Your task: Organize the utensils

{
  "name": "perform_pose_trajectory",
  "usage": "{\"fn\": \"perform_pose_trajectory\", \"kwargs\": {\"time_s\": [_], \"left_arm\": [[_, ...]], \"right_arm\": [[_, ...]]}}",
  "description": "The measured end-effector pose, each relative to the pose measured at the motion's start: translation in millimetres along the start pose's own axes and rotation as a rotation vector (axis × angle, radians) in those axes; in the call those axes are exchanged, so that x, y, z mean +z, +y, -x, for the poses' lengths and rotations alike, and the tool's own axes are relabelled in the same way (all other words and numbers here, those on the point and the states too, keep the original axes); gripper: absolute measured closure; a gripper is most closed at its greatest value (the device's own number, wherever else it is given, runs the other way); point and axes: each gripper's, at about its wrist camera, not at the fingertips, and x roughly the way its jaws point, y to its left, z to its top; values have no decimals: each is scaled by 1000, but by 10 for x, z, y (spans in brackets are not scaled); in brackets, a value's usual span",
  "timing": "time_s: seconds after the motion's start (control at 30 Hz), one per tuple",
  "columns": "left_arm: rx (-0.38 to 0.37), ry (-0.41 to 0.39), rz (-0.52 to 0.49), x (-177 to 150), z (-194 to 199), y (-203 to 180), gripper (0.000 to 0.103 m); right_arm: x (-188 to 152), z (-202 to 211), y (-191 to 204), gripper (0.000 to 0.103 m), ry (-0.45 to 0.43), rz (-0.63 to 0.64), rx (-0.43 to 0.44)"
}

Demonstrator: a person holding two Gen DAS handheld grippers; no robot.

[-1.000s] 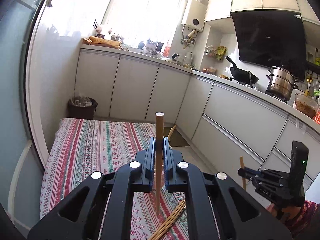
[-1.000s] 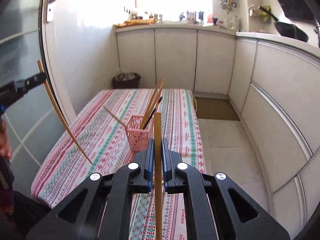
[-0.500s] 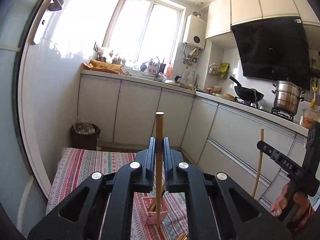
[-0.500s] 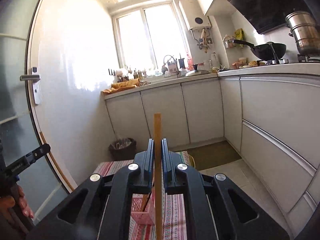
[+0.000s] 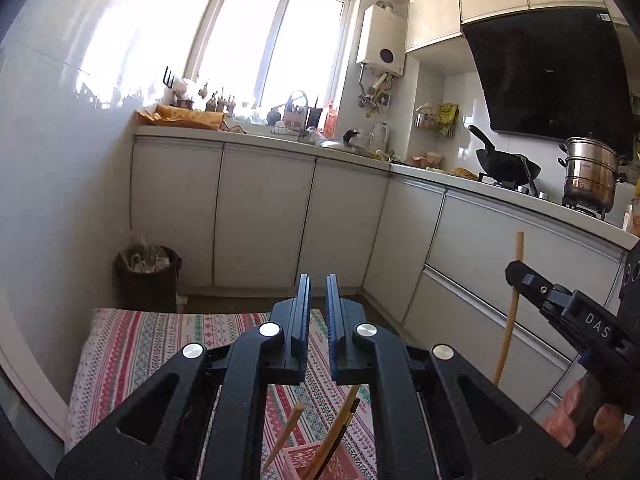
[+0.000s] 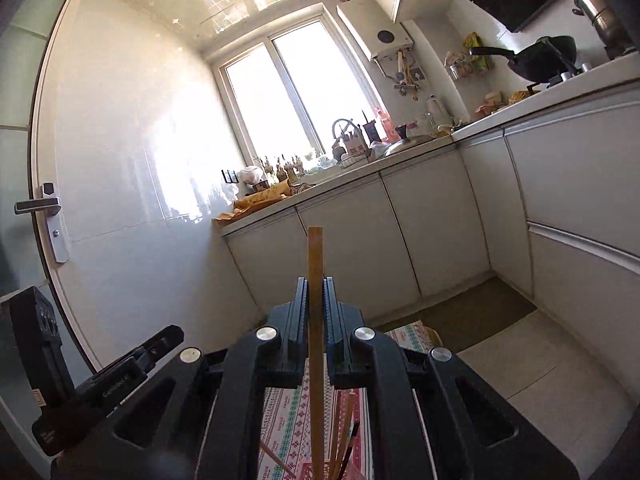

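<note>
Bright daylight floods through the window [image 5: 276, 44], glaring on the wall; fisheye-bent edges.

Surface [image 5: 132, 344]: covered by a striped patterned cloth.
On it: pink basket [image 5: 304, 460] standing with chopsticks [image 5: 332, 436] inside.

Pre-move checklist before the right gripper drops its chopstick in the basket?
1. Right gripper clamped on wooden chopstick: ok.
2. Chopstick roughly upright in the jaws: ok.
3. Left gripper empty, nothing between its jaws: ok.
4. Pink basket below the grippers, on the striped tablecloth: ok, only its top shows.
5. Chopstick's lower end over the basket opening: cannot tell, it runs to the frame edge.
6. Left gripper apart from the held chopstick: ok.
</note>
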Motion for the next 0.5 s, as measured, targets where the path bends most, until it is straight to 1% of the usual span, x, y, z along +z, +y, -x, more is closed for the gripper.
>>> {"fn": "perform_pose_trajectory", "kwargs": {"time_s": [0.07, 0.13, 0.2, 0.27, 0.33, 0.37, 0.4, 0.43, 0.5], "left_arm": [[2, -23, 23, -39, 44, 105, 96], [3, -52, 52, -11, 149, 220, 96], [18, -71, 60, 25, 247, 321, 96], [36, -69, 65, 32, 317, 430, 96], [61, -45, 69, 13, 332, 545, 96], [77, -21, 70, -13, 310, 604, 96], [91, 18, 72, -49, 259, 665, 93], [92, 74, 69, -79, 167, 734, 86], [118, 238, 30, -226, -118, 836, 84]], "right_arm": [[-95, -111, -17, 95, 9, -4, 2], [-165, -186, -17, 95, 15, 4, 3], [-206, -216, -23, 95, 18, 1, 9], [-232, -195, -34, 95, 14, -2, 11], [-258, -148, -54, 95, 20, -8, 6], [-261, -134, -80, 95, 27, -18, 4], [-259, -128, -112, 95, 34, -30, 2], [-264, -111, -137, 95, 42, -43, -2], [-273, -85, -171, 96, 59, -66, -7]]}}
